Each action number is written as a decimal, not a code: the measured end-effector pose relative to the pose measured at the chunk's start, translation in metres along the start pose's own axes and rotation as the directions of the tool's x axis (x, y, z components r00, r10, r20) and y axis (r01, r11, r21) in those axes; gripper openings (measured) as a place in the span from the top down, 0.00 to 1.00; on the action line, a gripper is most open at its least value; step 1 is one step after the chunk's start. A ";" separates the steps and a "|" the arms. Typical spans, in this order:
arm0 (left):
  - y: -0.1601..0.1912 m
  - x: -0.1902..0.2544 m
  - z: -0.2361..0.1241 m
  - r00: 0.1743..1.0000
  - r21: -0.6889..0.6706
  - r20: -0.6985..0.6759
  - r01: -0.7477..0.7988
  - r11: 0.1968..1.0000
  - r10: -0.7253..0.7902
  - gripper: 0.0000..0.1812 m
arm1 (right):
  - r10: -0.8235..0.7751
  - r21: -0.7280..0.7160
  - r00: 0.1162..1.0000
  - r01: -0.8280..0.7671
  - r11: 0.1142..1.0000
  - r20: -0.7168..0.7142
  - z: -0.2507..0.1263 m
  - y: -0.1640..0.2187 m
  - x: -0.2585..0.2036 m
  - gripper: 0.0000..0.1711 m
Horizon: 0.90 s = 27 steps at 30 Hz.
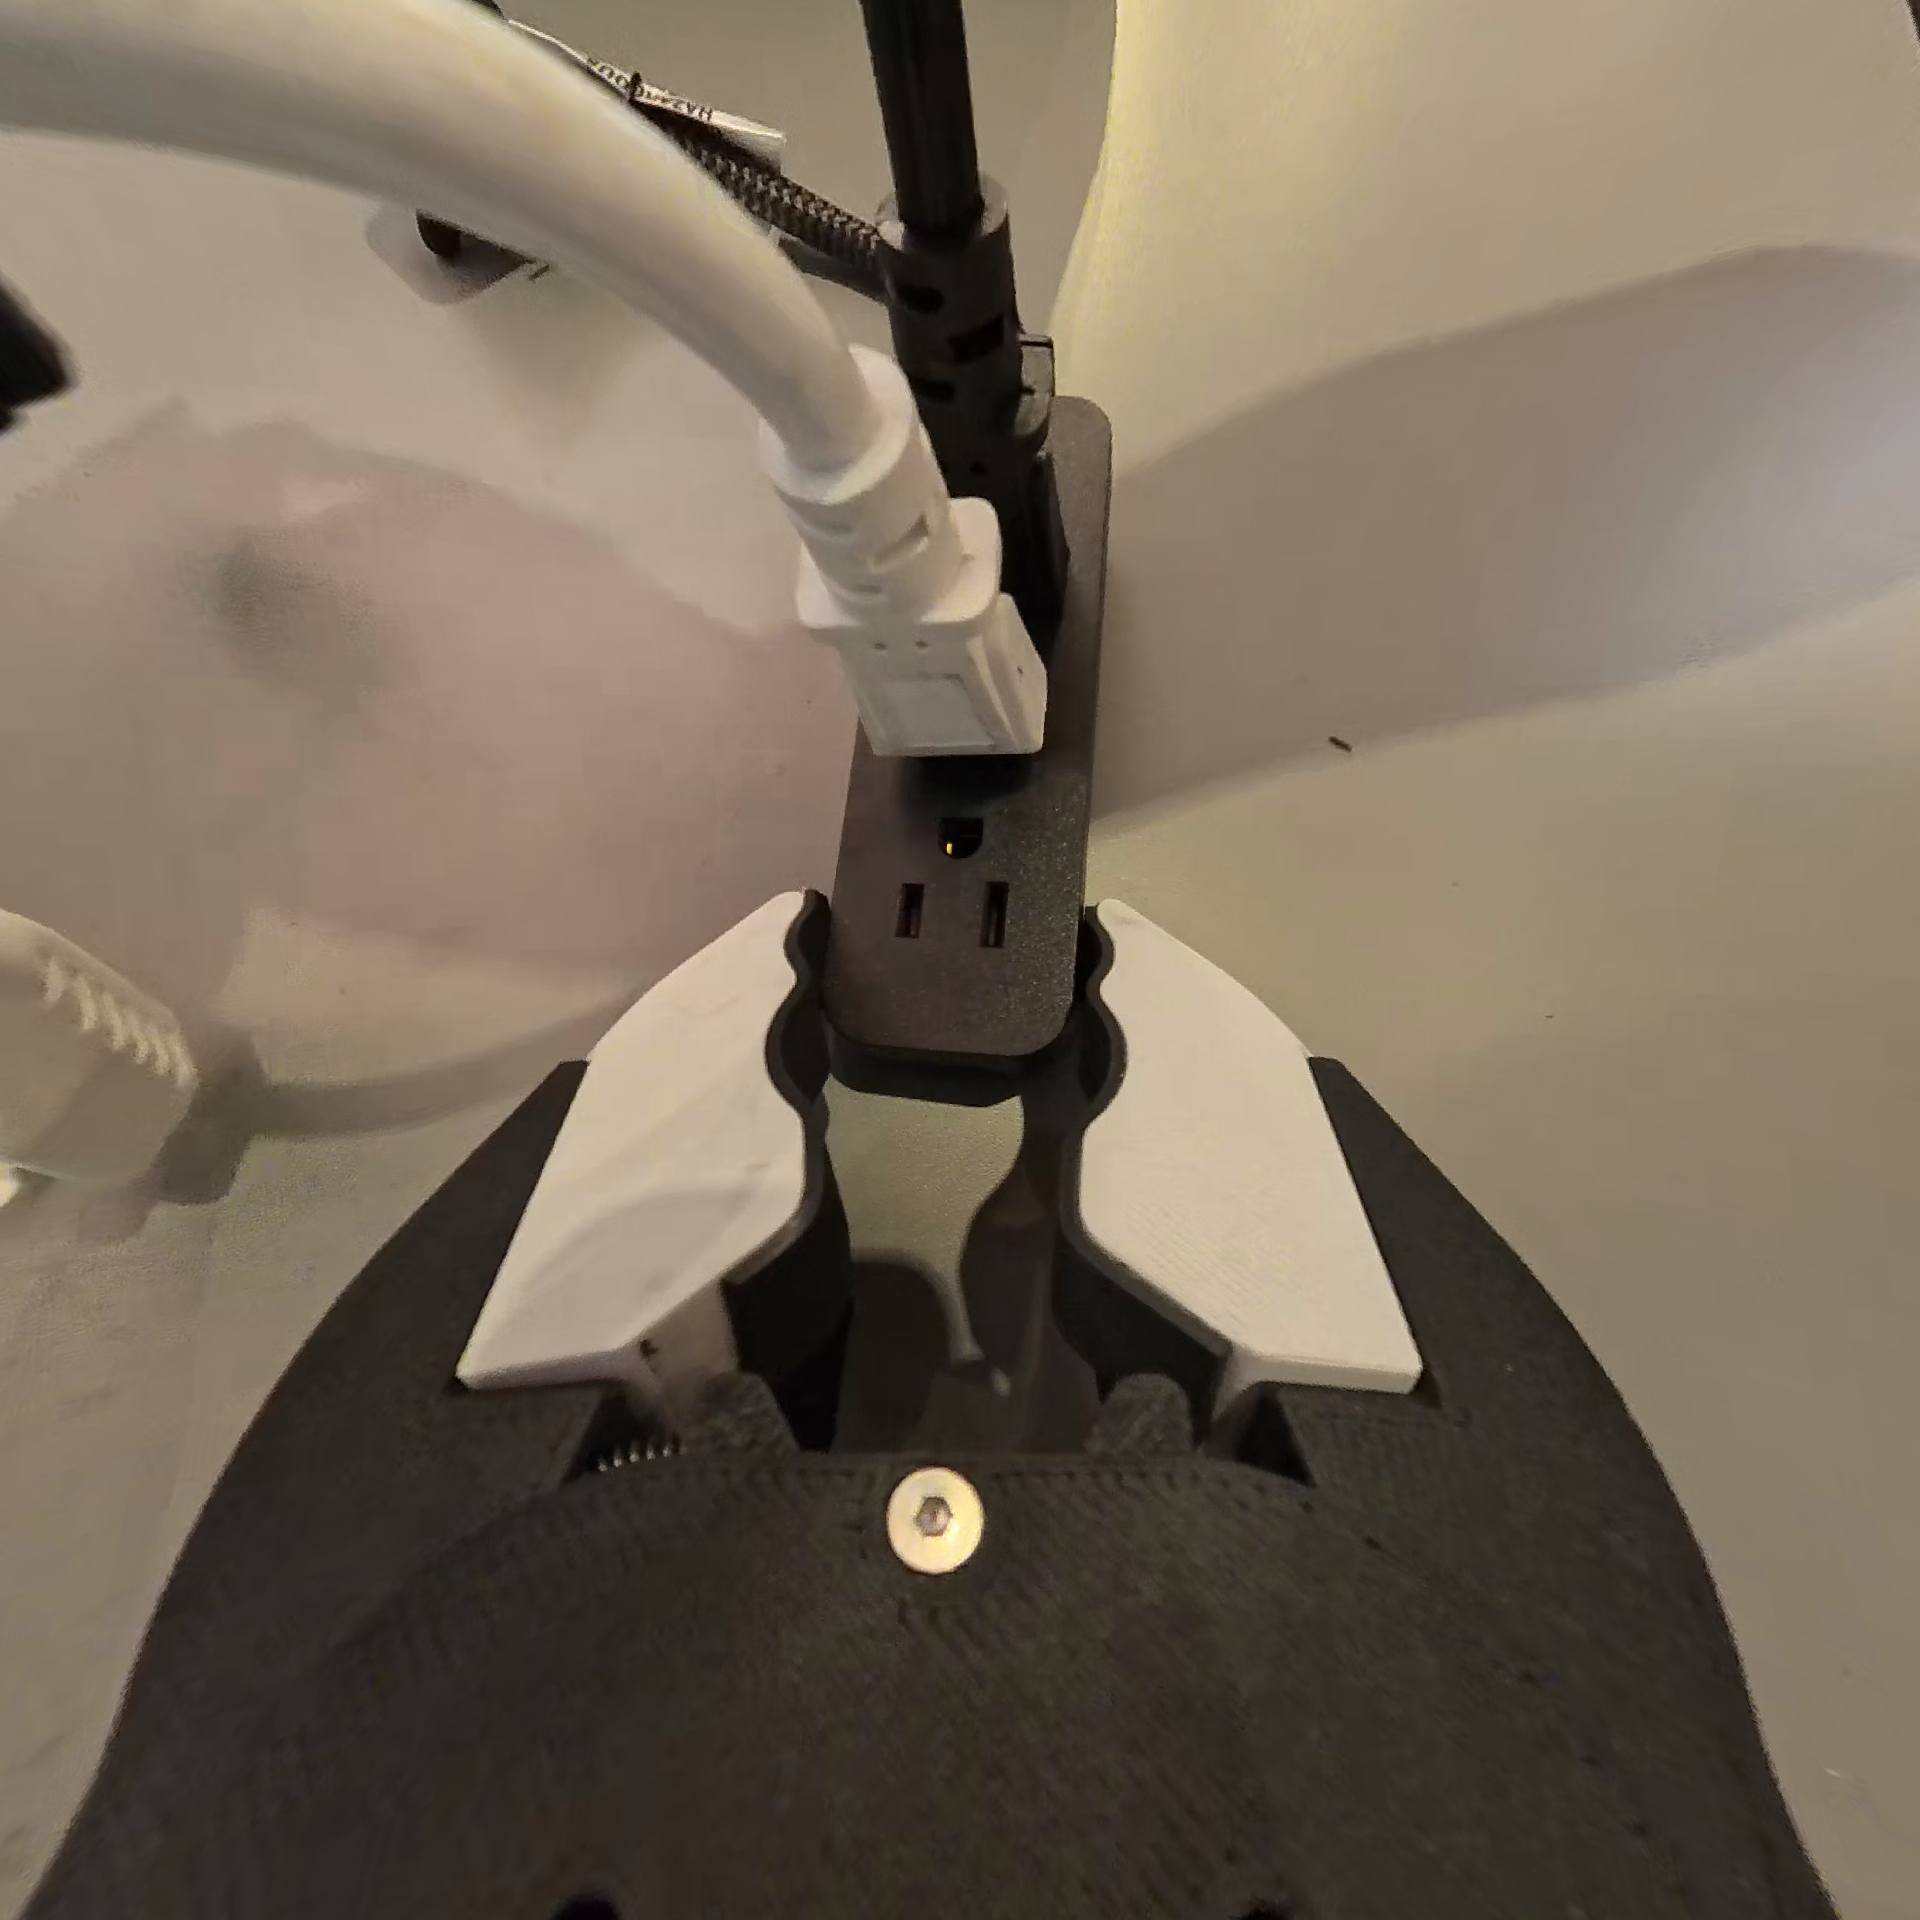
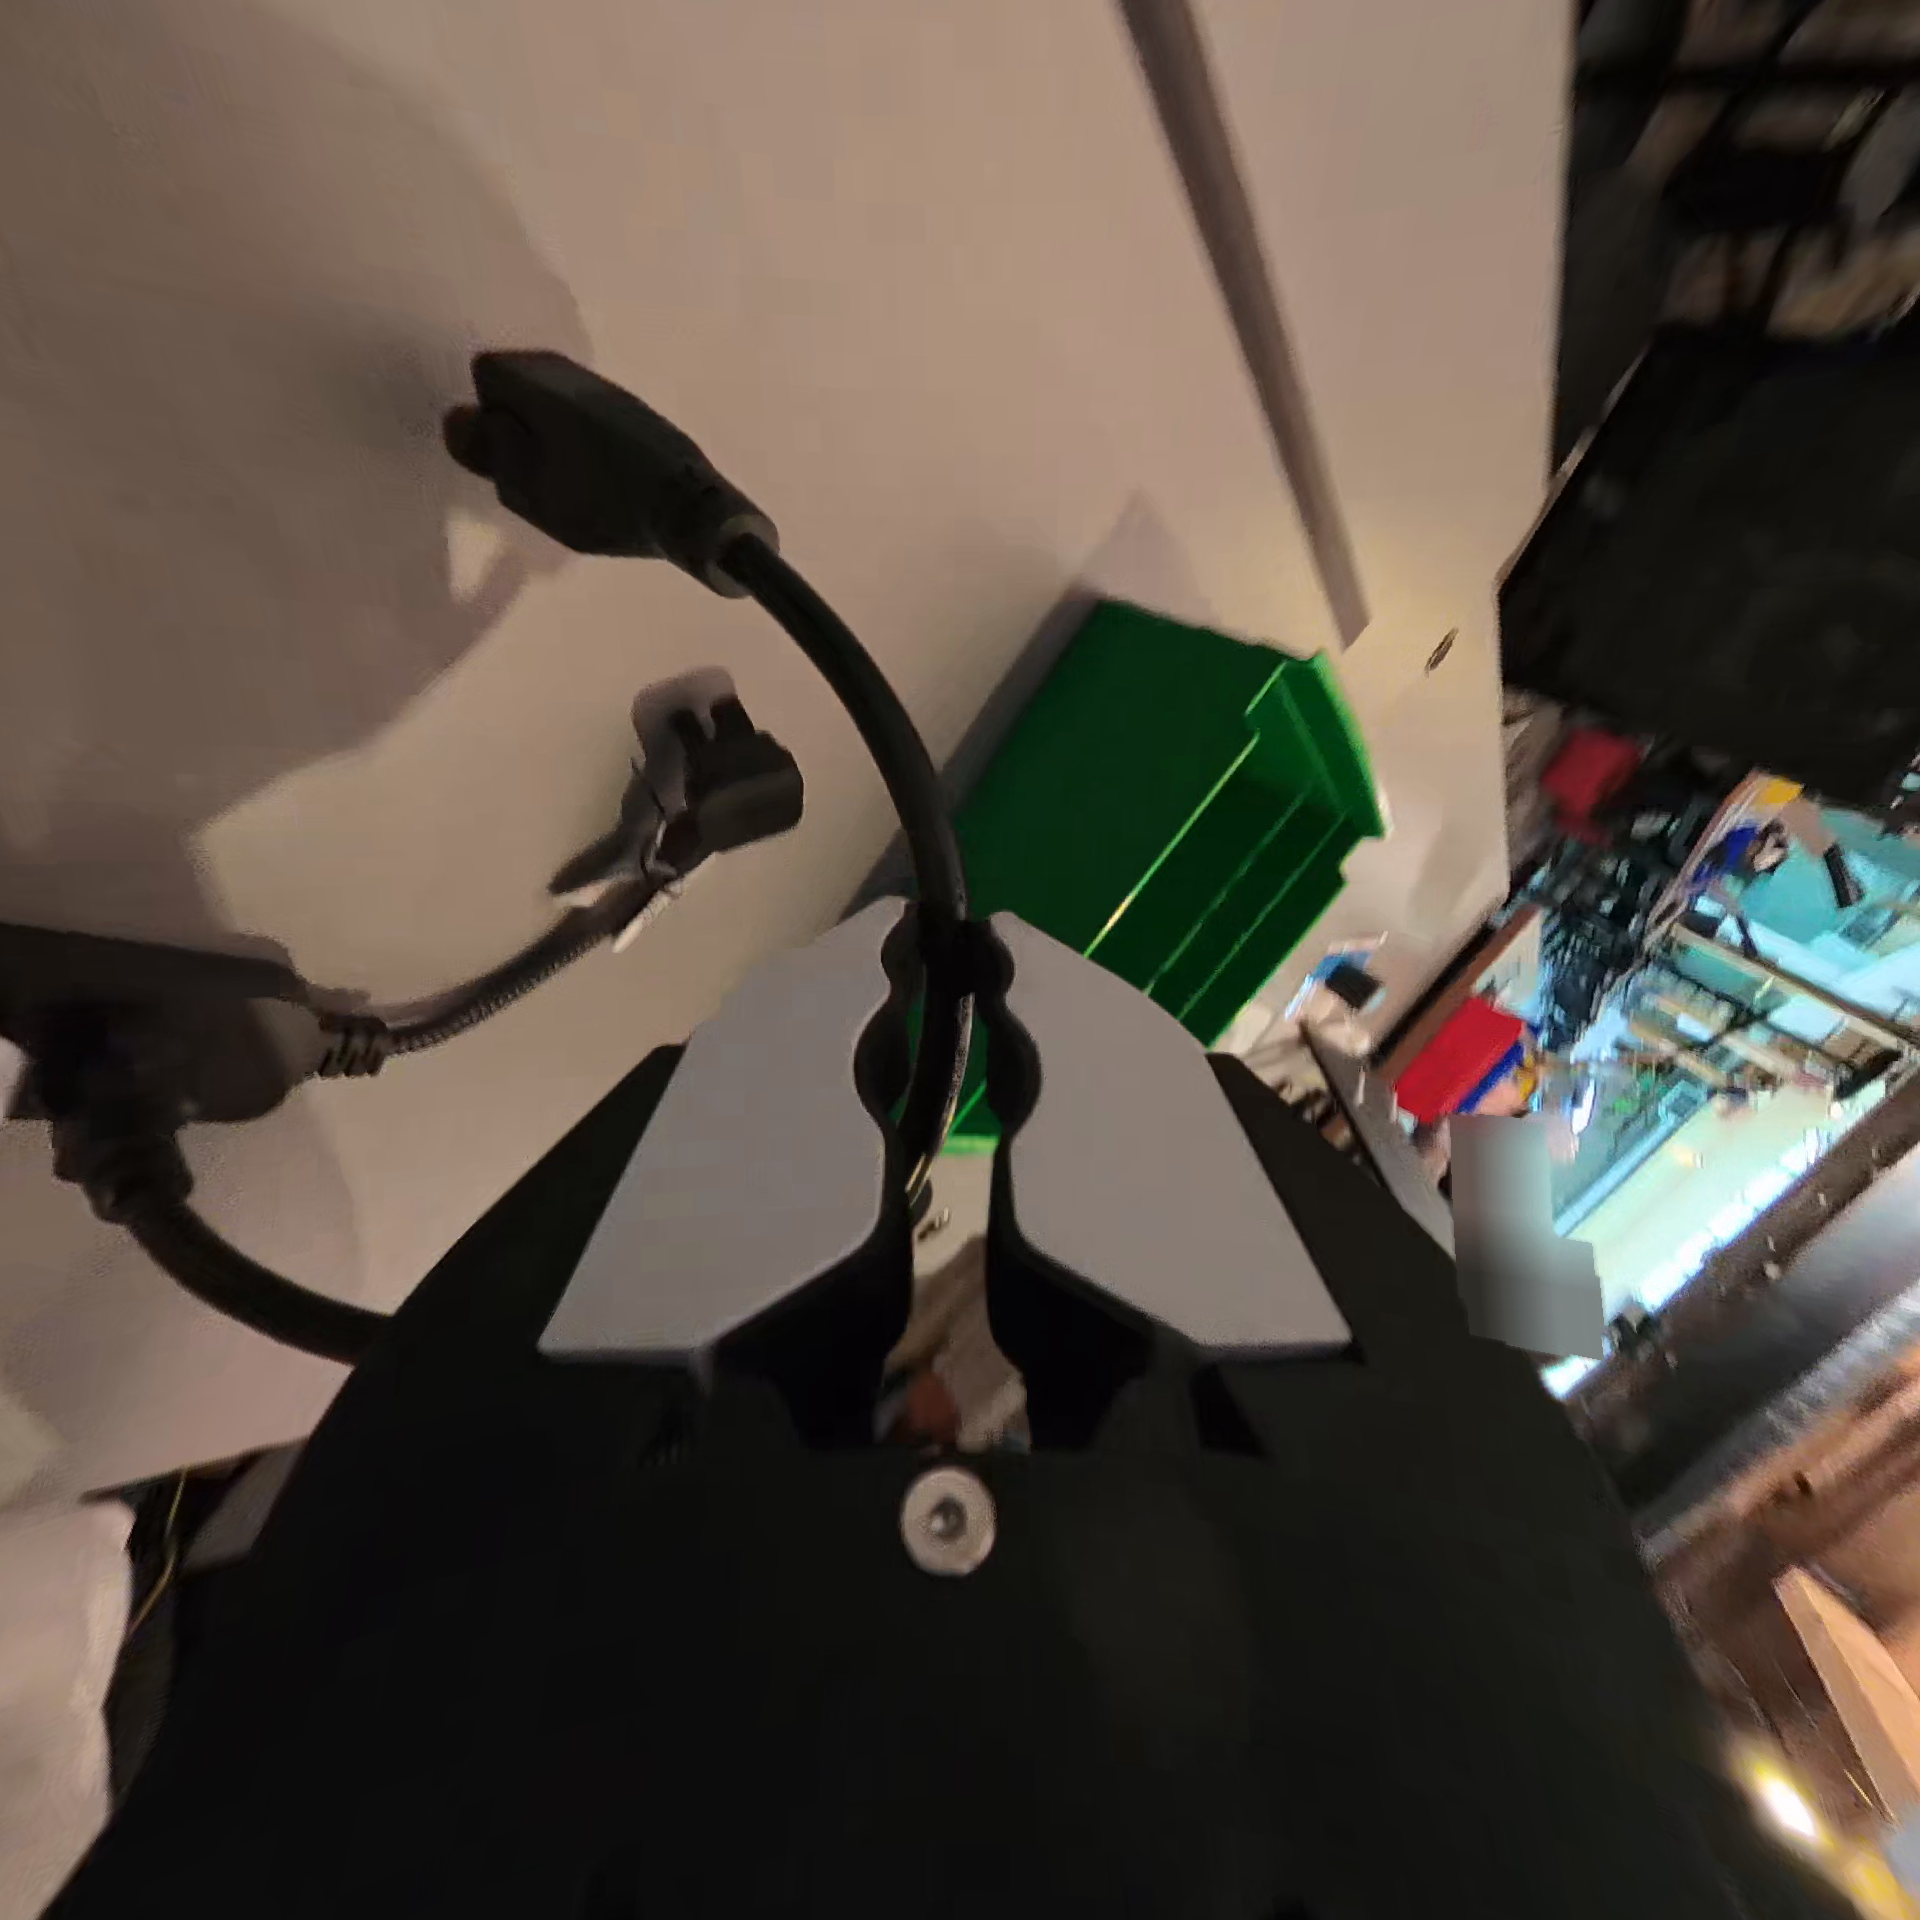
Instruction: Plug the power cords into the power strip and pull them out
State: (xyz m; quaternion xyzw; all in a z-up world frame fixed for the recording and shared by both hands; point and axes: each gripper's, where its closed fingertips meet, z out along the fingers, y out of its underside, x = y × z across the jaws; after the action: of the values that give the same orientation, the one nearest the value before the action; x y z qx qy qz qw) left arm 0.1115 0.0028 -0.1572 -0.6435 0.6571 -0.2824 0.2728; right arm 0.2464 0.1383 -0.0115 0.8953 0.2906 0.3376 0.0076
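Left wrist view: left gripper [image 1: 951, 997] clamps the near end of the black power strip [image 1: 961, 935], bracing it so plug forces don't shift it on the desk [image 1: 1455, 1039]. White plug [image 1: 940, 644] sits in the middle socket, black plug [image 1: 971, 343] behind; the nearest socket is free.

Right wrist view: right gripper [image 2: 948, 940] pinches a black cord [image 2: 894, 748] behind its connector [image 2: 603, 468], which hangs free in the air. Green bin [image 2: 1174, 790] beyond.

the power strip [image 1: 961, 935] is lying on the table [image 1: 1455, 1039], its near end sitting between the left gripper [image 1: 951, 987] fingers. two plugs [image 1: 935, 644] are sitting in it beyond the near socket [image 1: 956, 904]; another plug [image 1: 83, 1070] is lying left of it.
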 end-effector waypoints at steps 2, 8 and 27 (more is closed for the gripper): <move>0.000 0.000 0.000 1.000 -0.005 0.000 -0.003 1.000 0.003 0.76 | -0.032 -0.070 0.999 0.034 0.997 0.030 0.014 0.004 -0.003 0.94; 0.001 0.000 0.001 1.000 -0.010 0.000 -0.015 1.000 0.015 0.76 | -0.132 0.204 0.963 0.084 0.975 0.236 0.008 -0.031 -0.036 0.73; 0.002 0.002 -0.002 0.999 -0.006 -0.014 -0.031 1.000 0.030 0.76 | -0.670 0.747 0.732 0.378 0.547 0.120 -0.078 0.037 -0.146 0.80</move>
State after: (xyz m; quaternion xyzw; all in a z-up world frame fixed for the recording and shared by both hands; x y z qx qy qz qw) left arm 0.1091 0.0010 -0.1570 -0.6324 0.6696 -0.2804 0.2705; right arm 0.1296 0.0168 -0.0308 0.7482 0.6443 0.0013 -0.1583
